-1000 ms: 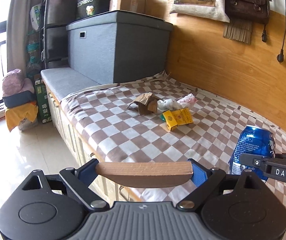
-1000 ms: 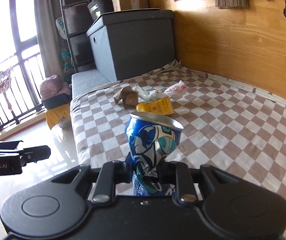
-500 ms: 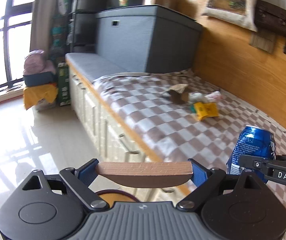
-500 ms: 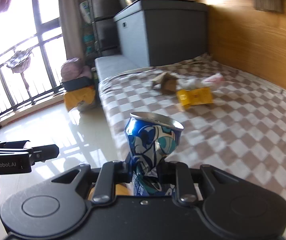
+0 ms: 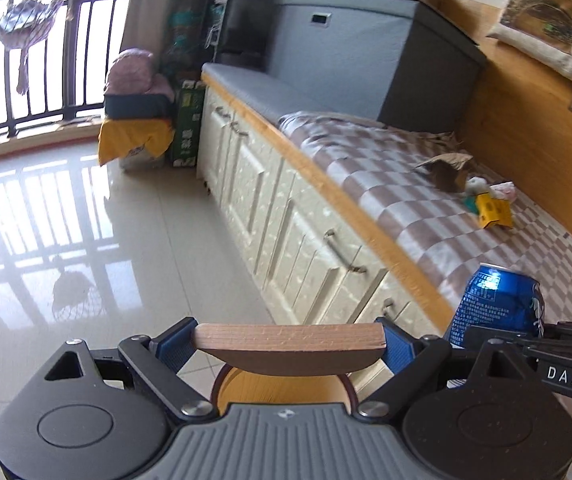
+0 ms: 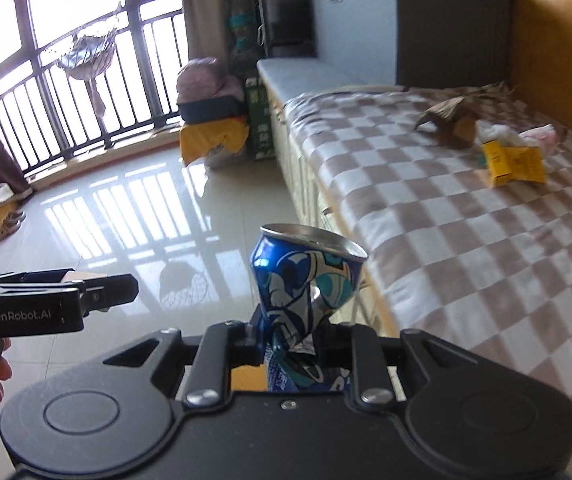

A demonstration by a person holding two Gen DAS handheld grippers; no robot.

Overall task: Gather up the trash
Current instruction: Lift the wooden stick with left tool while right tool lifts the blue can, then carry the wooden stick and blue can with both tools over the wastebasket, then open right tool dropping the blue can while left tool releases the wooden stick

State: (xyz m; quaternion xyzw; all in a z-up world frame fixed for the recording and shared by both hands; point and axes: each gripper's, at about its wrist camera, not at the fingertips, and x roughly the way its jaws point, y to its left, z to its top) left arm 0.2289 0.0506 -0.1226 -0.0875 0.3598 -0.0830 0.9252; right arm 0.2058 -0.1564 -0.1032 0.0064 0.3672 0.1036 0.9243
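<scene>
My right gripper [image 6: 290, 344] is shut on a crushed blue drink can [image 6: 306, 276], which stands upright between its jaws; the same can [image 5: 494, 304] shows at the right of the left wrist view. My left gripper [image 5: 290, 350] is clamped on a half-round wooden lid [image 5: 286, 336], blue pads on both ends. Right under it sits a round bin [image 5: 222, 384] with a dark red rim and a yellow inside. On the checked bed cover [image 6: 466, 240] lie a yellow box [image 6: 514, 164], a crumpled brown paper bag [image 6: 454, 120] and pale wrappers [image 6: 526, 134].
The bed's cream drawer front [image 5: 286, 216] runs along the right of a glossy tiled floor [image 5: 106, 240]. A grey storage box [image 5: 366, 52] stands at the bed's far end. Bundles and a green carton [image 5: 188, 124] sit near the balcony railing [image 6: 66, 92].
Both views have swung left and down from the bed to the floor beside it. The bin has come into view under the left gripper. Both grips are unchanged.
</scene>
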